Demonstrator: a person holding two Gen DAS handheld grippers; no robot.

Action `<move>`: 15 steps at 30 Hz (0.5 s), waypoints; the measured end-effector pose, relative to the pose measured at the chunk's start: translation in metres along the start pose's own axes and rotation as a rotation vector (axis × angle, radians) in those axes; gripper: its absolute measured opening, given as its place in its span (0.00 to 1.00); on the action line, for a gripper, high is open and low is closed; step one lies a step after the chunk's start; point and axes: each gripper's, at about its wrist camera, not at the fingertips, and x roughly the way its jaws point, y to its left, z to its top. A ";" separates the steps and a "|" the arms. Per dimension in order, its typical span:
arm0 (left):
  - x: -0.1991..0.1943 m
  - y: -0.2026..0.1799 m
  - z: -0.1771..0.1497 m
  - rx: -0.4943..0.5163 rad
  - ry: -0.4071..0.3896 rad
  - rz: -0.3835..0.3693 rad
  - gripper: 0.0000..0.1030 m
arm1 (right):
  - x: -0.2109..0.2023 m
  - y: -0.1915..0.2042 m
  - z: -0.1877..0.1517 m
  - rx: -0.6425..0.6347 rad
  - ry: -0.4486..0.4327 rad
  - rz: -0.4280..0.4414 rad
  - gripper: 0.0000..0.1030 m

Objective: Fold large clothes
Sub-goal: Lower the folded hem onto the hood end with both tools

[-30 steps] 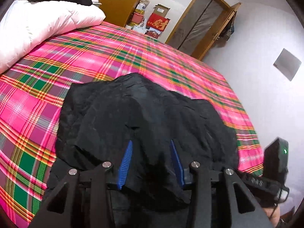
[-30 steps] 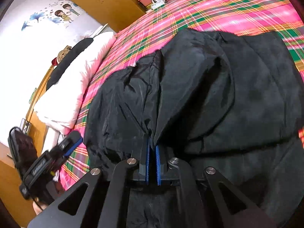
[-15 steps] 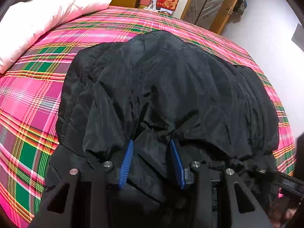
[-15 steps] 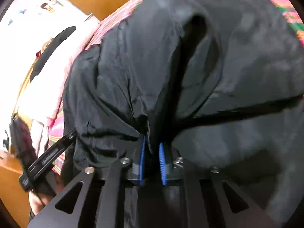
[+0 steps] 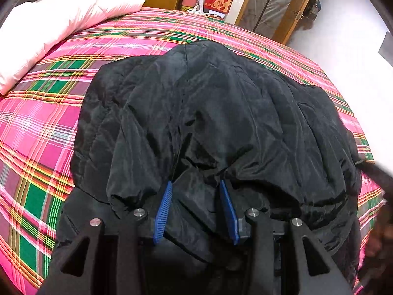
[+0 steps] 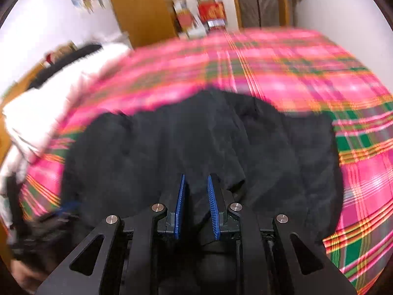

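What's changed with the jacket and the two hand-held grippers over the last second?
The right hand-held gripper unclamped from the jacket; its jaws are closing again with cloth between them. The lifted jacket half now lies folded over on the bed. The left hand-held gripper stays part-open around cloth.

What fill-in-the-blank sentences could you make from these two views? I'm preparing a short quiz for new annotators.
1. The jacket lying on the bed is ____ in colour.
2. The bedspread has a pink and green ____ pattern.
3. The pads of the left gripper are ____ in colour.
4. The pillow beyond the jacket is ____.

Missing words: black; plaid; blue; white
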 end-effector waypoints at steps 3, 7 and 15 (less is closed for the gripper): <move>0.003 0.003 0.001 0.006 0.001 -0.010 0.42 | 0.016 -0.007 -0.011 0.018 -0.004 -0.002 0.12; 0.009 0.004 0.002 0.003 -0.004 -0.006 0.42 | 0.023 -0.004 -0.017 0.006 -0.013 -0.027 0.12; -0.036 0.000 0.021 0.002 -0.085 -0.006 0.41 | -0.033 0.009 -0.002 0.008 -0.071 0.011 0.15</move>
